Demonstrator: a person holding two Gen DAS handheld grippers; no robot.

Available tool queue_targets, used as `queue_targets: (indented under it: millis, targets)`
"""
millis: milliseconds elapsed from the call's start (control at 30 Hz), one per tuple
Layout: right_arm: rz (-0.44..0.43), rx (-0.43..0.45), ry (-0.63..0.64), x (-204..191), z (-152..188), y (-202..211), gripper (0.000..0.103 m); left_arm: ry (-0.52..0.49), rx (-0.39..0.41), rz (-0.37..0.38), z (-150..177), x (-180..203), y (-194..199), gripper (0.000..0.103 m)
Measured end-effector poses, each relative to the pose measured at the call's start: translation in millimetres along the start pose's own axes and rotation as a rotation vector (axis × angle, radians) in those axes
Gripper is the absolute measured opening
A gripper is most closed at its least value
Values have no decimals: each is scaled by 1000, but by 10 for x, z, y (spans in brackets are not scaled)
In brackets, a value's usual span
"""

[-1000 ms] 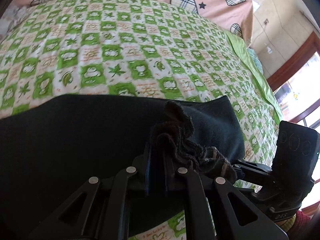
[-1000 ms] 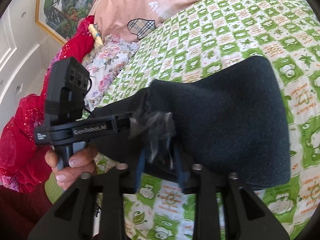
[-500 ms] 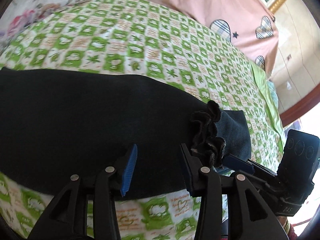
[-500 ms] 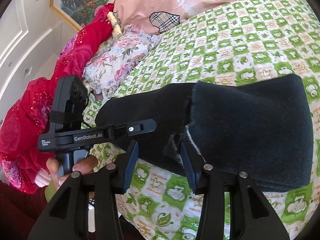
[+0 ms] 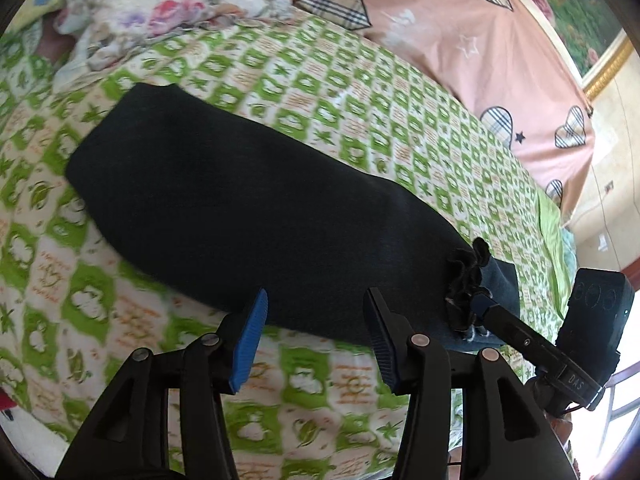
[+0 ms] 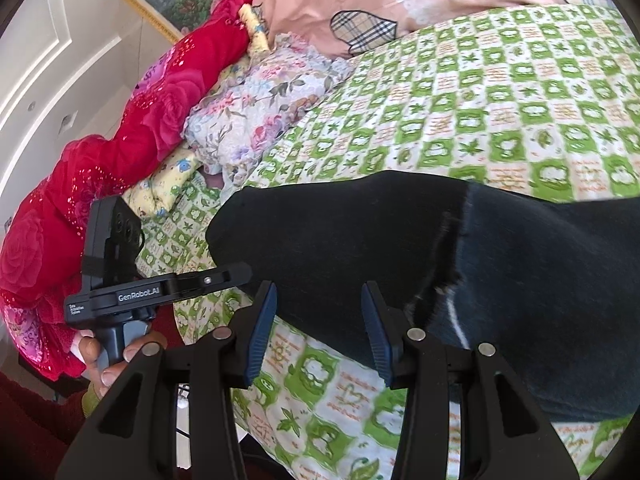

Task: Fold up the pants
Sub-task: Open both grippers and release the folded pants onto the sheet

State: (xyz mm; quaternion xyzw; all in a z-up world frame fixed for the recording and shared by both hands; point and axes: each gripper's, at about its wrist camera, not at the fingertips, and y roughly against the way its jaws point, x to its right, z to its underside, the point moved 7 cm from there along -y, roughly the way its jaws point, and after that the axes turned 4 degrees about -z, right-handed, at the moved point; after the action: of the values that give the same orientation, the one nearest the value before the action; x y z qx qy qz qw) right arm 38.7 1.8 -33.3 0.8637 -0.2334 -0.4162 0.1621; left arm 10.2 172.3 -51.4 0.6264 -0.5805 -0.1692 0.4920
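The dark pants (image 5: 248, 216) lie folded in a long band across the green checked bedsheet (image 5: 360, 120). A frayed hem (image 5: 466, 280) lies bunched on top at their right end. In the right wrist view the pants (image 6: 400, 248) show a frayed edge (image 6: 444, 264) where one layer overlaps another. My left gripper (image 5: 316, 320) is open and empty, just off the pants' near edge. My right gripper (image 6: 320, 316) is open and empty over the near edge too. The right gripper also shows in the left wrist view (image 5: 480, 304), at the frayed hem.
A pink quilt with plaid hearts (image 5: 460, 40) lies at the head of the bed. A floral pillow (image 6: 264, 100) and a red quilt (image 6: 120, 148) lie beyond the pants' left end. The bed's near edge (image 6: 208, 364) runs below the grippers.
Both grippers let go of the frayed hems and opened. Both then drew back towards the near edge, and the pants now lie flat on the bed.
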Motion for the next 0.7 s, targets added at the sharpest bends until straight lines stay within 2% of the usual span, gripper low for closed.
queue_targets:
  millis: [133,333,700]
  targets:
    - [-12,-11,19,-79,-73,-96,46,68,3,-2,22,-269,85,53]
    - [-26,-36,56,-217,-210,-267,46,125,43,-52,21,-580,207,53]
    - [-58,-129,177,-529,-452,-834,53,249,54,-76,-51,-1007,211,53]
